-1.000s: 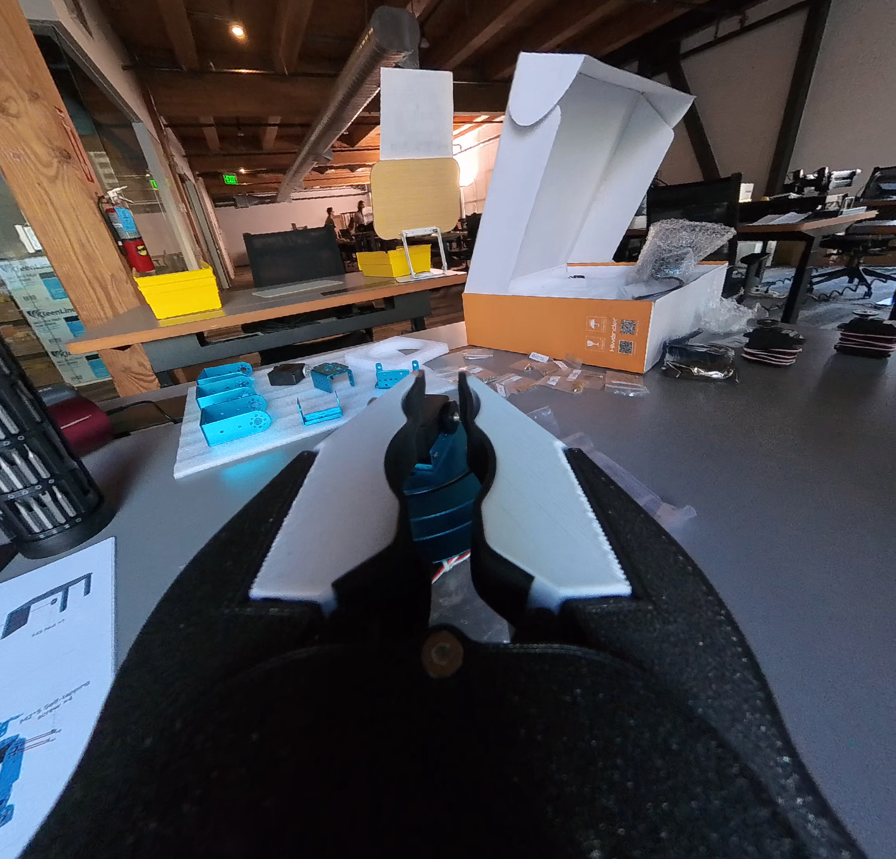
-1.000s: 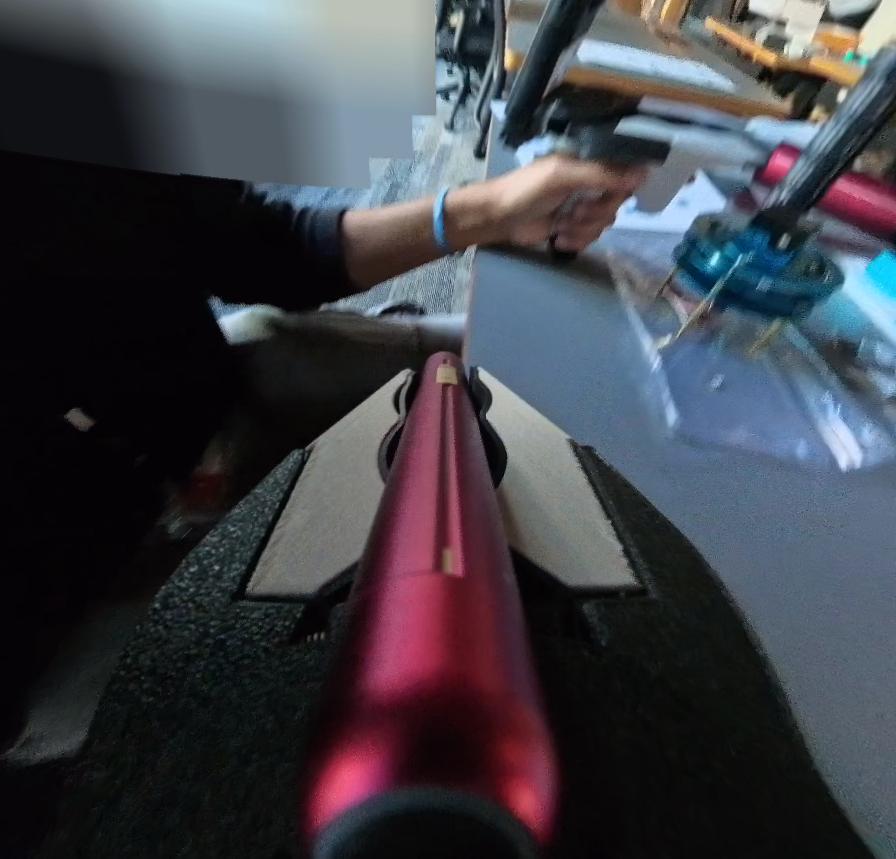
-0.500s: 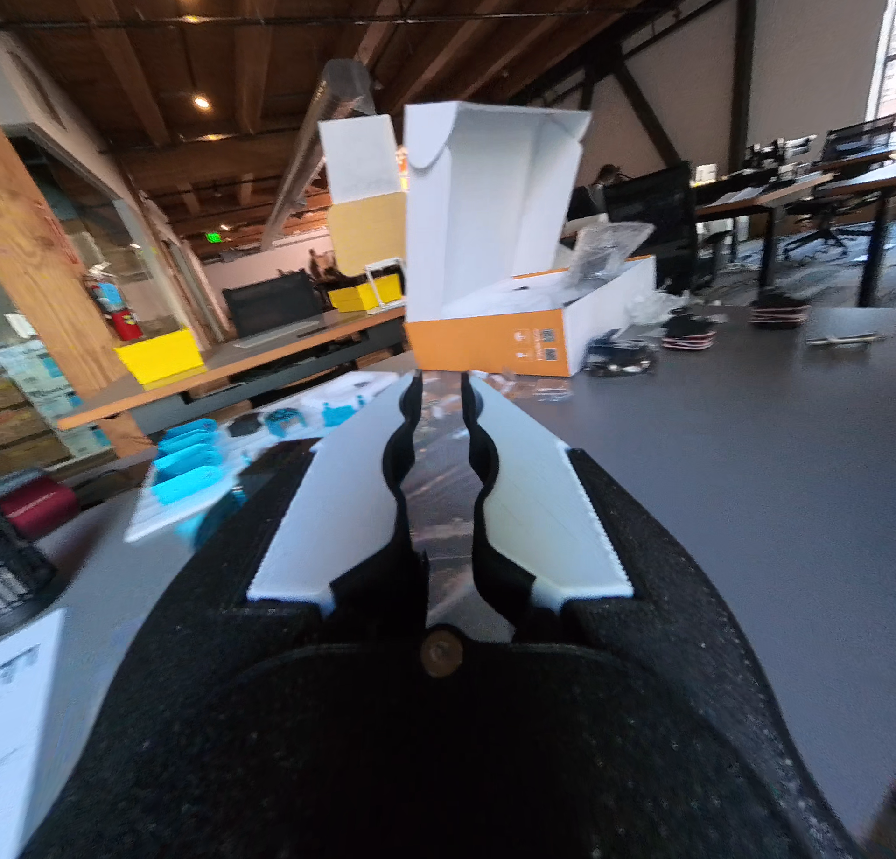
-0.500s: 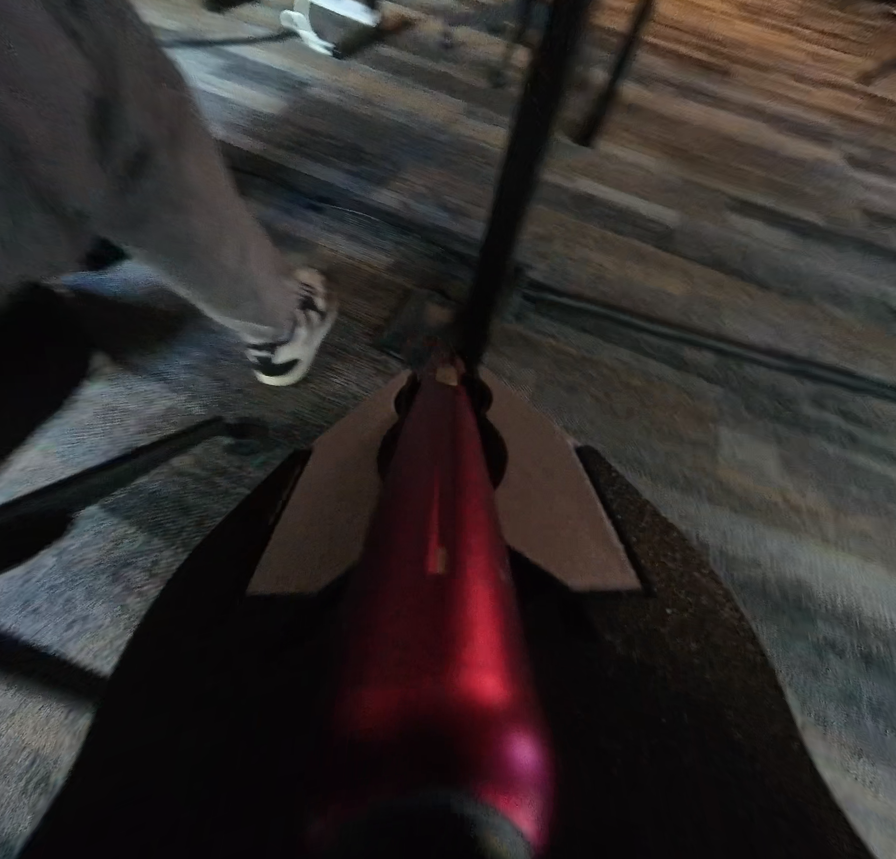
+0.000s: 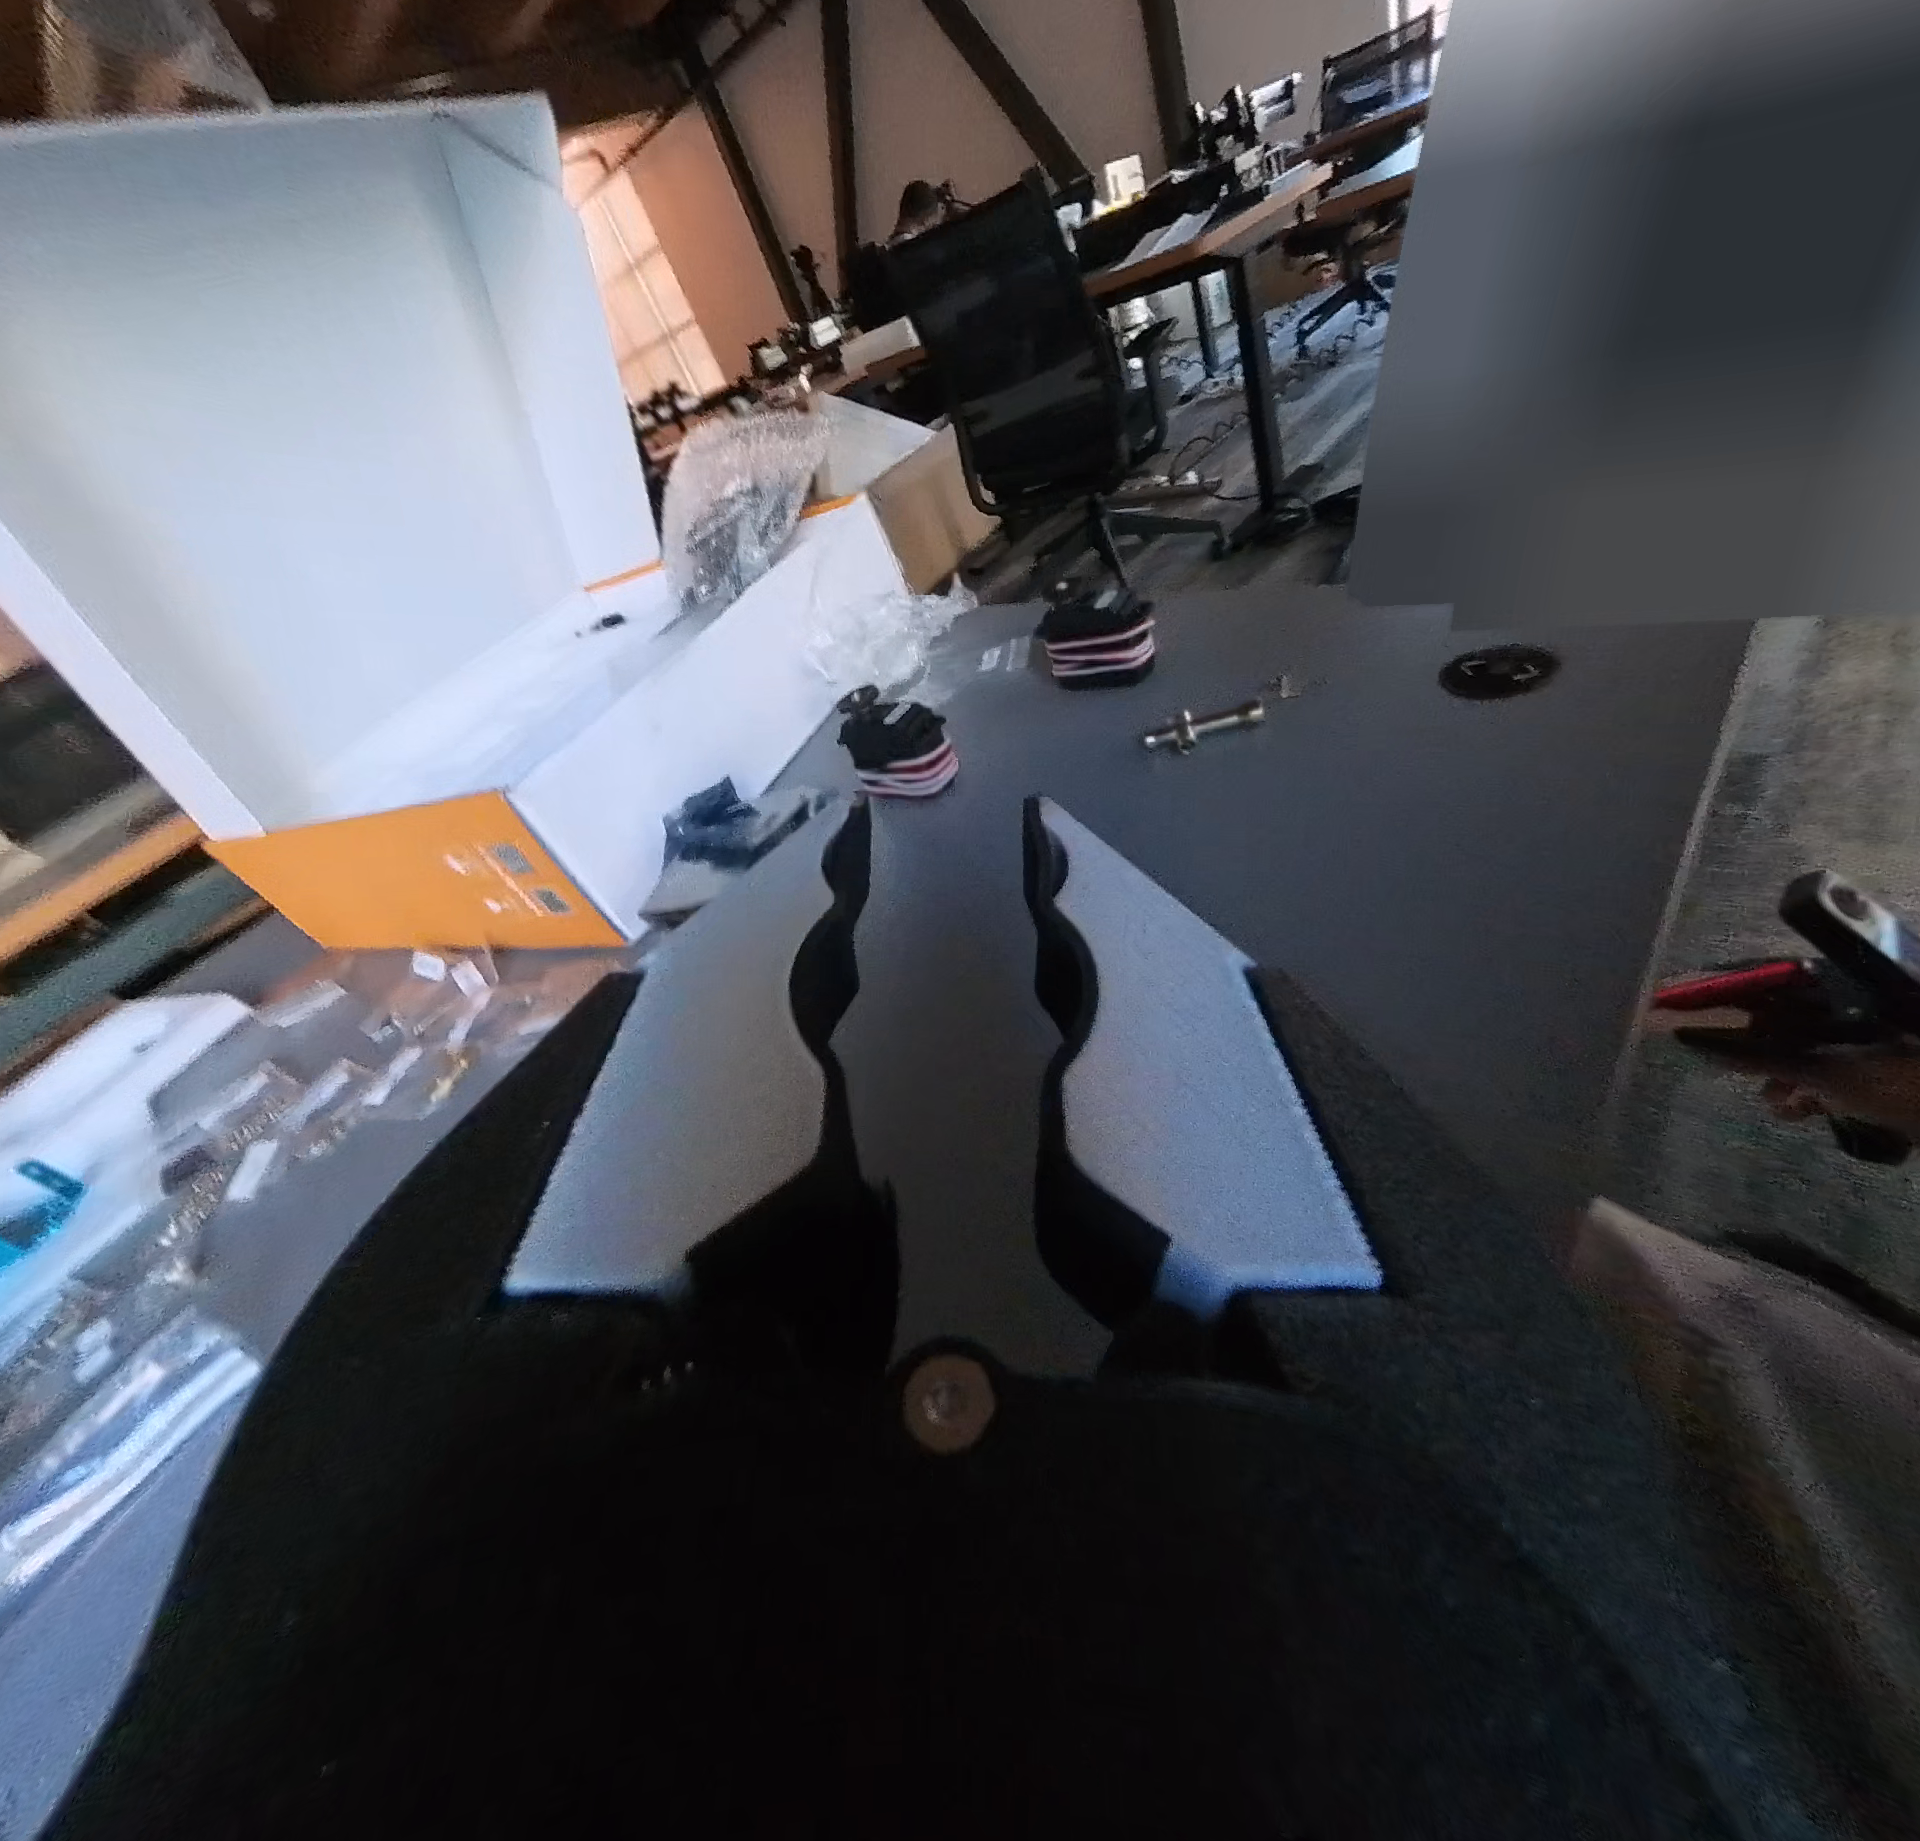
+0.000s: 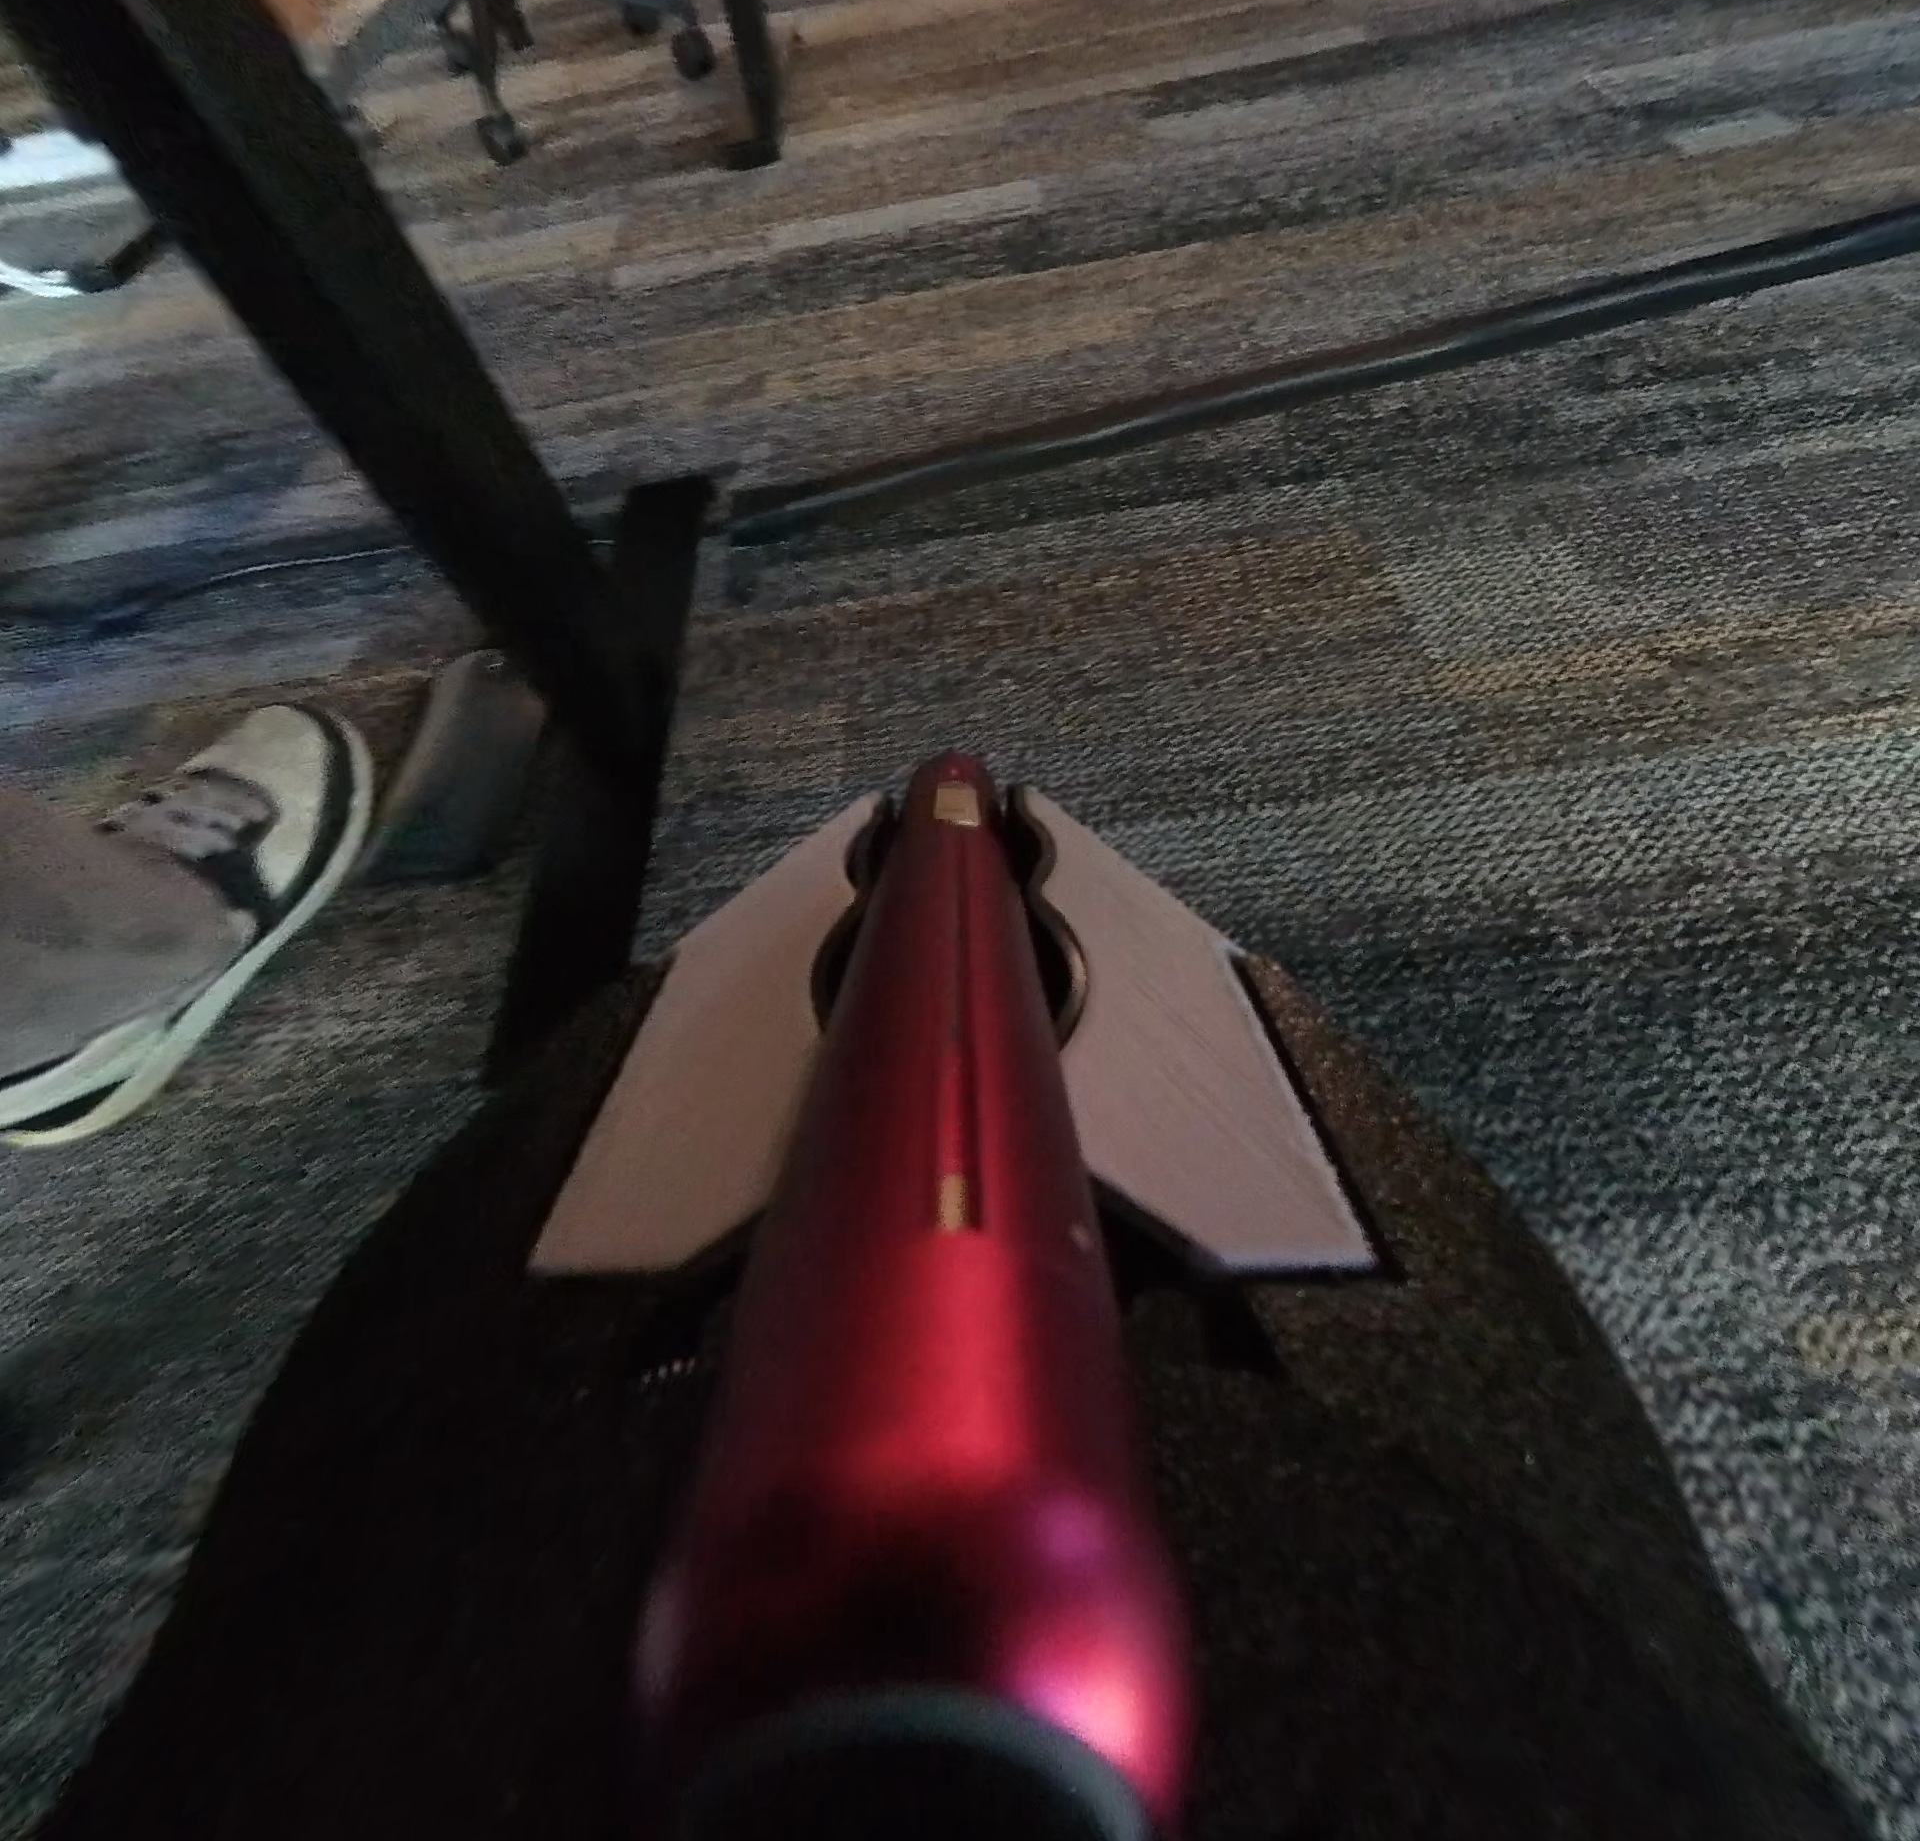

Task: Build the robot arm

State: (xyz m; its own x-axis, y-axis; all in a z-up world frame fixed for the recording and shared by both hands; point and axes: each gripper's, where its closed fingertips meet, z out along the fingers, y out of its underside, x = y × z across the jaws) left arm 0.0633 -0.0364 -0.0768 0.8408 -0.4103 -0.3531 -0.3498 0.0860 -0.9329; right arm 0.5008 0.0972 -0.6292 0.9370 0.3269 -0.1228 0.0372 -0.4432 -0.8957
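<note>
My left claw (image 5: 943, 823) hangs above the dark grey table (image 5: 1351, 856) with its two white fingers (image 5: 1174, 1043) spread apart and nothing between them; through the gap I see only bare table top. Just beyond the fingertips stands one small black servo wrapped with red and white wire (image 5: 902, 750), and a second one of the same kind (image 5: 1096, 638) is farther away to the right. Between them and the far right edge lies one silver metal pin (image 5: 1205, 729), and near it one round black grommet (image 5: 1498, 669) is set in the table. On the left stands one open box, white with an orange front (image 5: 416, 877), with a piece of bubble wrap (image 5: 727, 503) inside it at the far end. Many little clear bags of small parts (image 5: 343, 1053) lie near on the left; they are blurred and I cannot count them. One black office chair (image 5: 1023, 378) stands behind the table.

My right claw (image 6: 954, 802) is closed on one red metal tool handle (image 6: 935, 1220), which runs along the fingers toward the camera and whose narrow end comes just past the fingertips. This claw points down at the grey patterned carpet (image 6: 1455, 752). To the left I see one black table leg (image 6: 343, 337) and one light shoe with a dark stripe (image 6: 208, 887). One black cable (image 6: 1351, 378) crosses the floor farther away.
</note>
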